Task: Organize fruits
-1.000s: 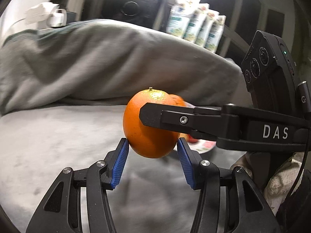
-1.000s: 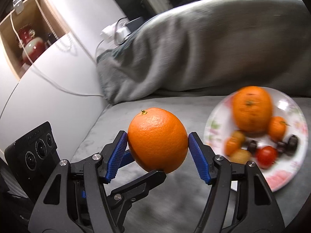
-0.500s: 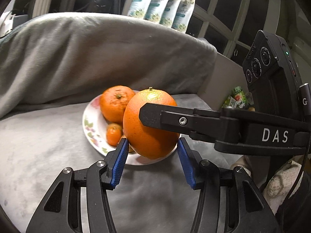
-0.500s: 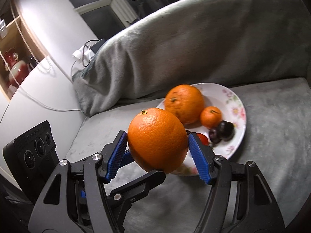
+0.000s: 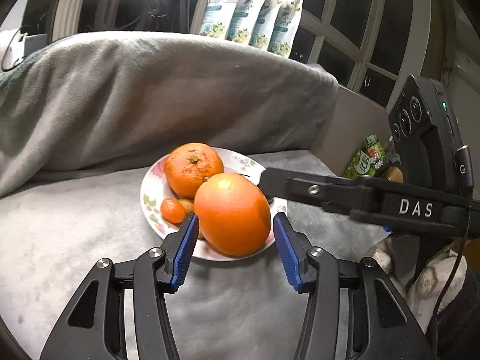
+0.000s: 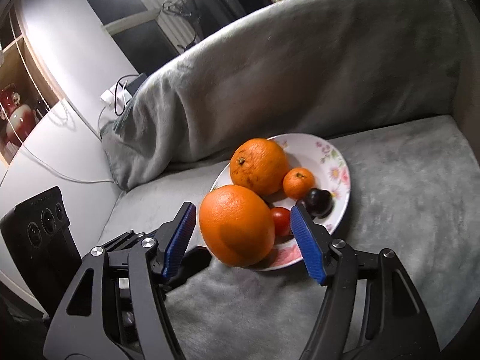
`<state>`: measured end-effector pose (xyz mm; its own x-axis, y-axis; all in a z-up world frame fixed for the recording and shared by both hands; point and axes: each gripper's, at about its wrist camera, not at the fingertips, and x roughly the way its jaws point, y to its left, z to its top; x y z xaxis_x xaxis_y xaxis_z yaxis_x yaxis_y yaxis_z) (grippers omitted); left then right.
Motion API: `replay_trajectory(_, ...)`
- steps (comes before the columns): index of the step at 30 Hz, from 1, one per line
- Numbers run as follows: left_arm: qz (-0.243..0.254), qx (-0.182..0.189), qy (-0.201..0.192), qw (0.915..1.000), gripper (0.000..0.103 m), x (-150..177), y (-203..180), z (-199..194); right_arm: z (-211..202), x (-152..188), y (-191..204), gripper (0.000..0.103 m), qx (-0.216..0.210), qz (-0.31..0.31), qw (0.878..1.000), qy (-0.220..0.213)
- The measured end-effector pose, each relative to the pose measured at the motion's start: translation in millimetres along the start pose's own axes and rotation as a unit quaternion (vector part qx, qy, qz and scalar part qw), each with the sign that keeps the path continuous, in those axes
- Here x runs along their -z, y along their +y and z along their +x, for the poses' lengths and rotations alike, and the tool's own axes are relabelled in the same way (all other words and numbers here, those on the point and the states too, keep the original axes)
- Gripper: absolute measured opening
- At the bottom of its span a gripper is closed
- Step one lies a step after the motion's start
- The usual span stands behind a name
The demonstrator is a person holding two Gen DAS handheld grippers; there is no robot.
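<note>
Orange fruit on floral plate

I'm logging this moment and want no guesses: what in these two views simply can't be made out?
- Left wrist view: the big orange hides the near side of the plate and the tomato, which shows only in the right view.
- Both views: the orange's underside is hidden by its own bulk, so whether it rests on the plate is unclear.
- Left wrist view: whether the left gripper touches the orange; the gap is too thin to tell.
- Pouches: print too small.
</note>
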<state>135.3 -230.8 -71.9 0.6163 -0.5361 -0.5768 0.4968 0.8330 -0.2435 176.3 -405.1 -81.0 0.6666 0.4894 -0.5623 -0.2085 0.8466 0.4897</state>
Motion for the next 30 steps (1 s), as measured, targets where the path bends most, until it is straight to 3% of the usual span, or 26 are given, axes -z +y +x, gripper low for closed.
replay_trajectory(6, 0.001, -0.002, -0.001, 1.0000, 0.051, 1, 2, -12, -16, 7, 6, 0.078, 0.009, -0.006, 1.000, -0.018)
replay_trajectory(10, 0.002, -0.006, 0.001, 1.0000, 0.051, 3, 1, -19, -24, 13, 19, 0.079, 0.028, -0.028, 0.999, -0.025)
replay_trajectory(13, 0.004, -0.012, 0.000, 0.9999, 0.061, 7, 3, -28, -31, 18, 26, 0.090, 0.039, -0.035, 0.998, -0.037)
replay_trajectory(17, 0.001, -0.020, 0.002, 0.9998, 0.068, 11, 6, -38, -40, 24, 38, 0.092, 0.076, -0.057, 0.994, -0.053)
replay_trajectory(21, 0.003, -0.037, -0.003, 0.9993, 0.071, 13, 7, -49, -47, 32, 48, 0.101, 0.127, -0.076, 0.987, -0.070)
replay_trajectory(30, 0.008, -0.079, -0.021, 0.9966, 0.079, 15, 12, -72, -56, 42, 54, 0.102, 0.205, -0.086, 0.971, -0.087)
